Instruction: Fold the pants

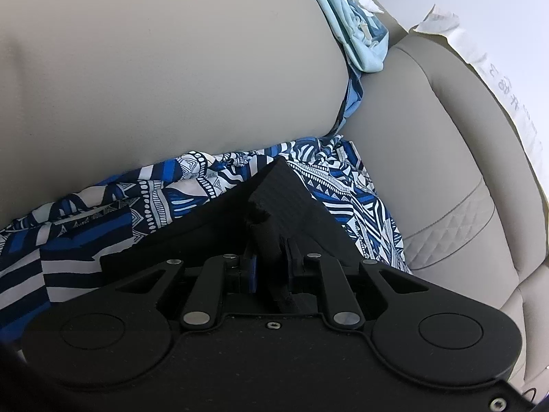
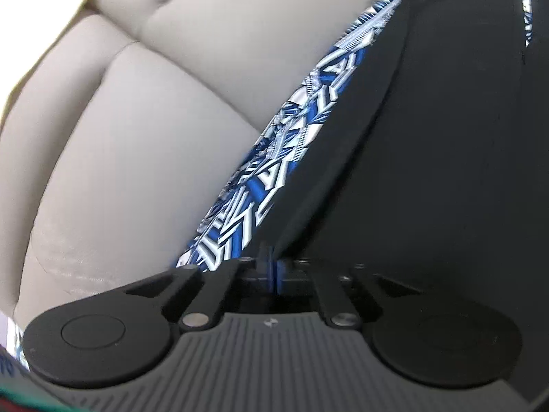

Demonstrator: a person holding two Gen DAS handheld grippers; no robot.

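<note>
Pants (image 1: 164, 185) (blue, white and navy patterned) lie across a beige sofa (image 1: 171, 68). Left hand-held gripper (image 1: 274, 185) has its fingers together, clamped on the fabric. Right hand-held gripper (image 2: 429, 120) also looks pressed together against the pants, which run alongside it.

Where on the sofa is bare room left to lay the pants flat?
Bare beige cushion lies above the patterned pants, bounded right by the seam holding light blue cloth. Another bare cushion sits right of that seam. Near the left gripper and right gripper, fabric crowds everything.
</note>
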